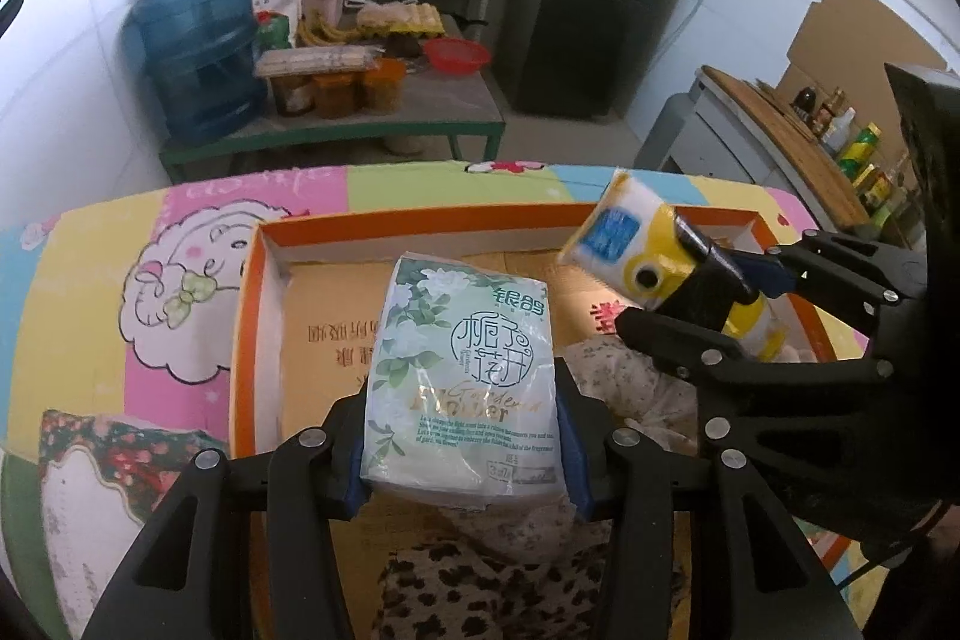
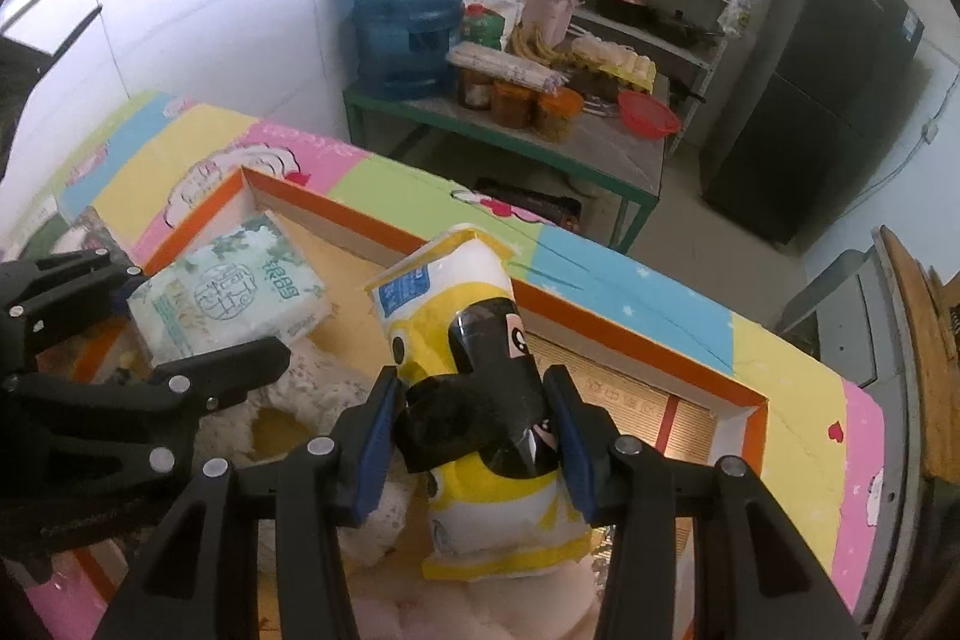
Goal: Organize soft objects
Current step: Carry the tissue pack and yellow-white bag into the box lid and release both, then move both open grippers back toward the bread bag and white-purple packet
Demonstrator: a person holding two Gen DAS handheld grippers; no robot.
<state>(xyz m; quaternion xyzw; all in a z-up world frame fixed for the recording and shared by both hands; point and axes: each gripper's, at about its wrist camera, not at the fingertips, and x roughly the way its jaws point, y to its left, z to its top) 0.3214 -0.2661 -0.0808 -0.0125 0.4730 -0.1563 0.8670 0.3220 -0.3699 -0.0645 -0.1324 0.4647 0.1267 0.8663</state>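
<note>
I'm clamping my left gripper (image 1: 462,436) on the green tissue pack (image 1: 465,370), right gripper (image 2: 474,436) on the yellow tissue pack (image 2: 480,400) at 2 o'clock | both over the cardboard box (image 1: 264,280) | light, squashy, slick wrap; gripping mid-body.

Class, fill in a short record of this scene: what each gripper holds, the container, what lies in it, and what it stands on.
left gripper: shut on green tissue pack
right gripper: shut on yellow tissue pack
container: orange-rimmed box, open
in box: cream floral cloth, leopard cloth
box stands on: colourful cartoon sheet
</note>
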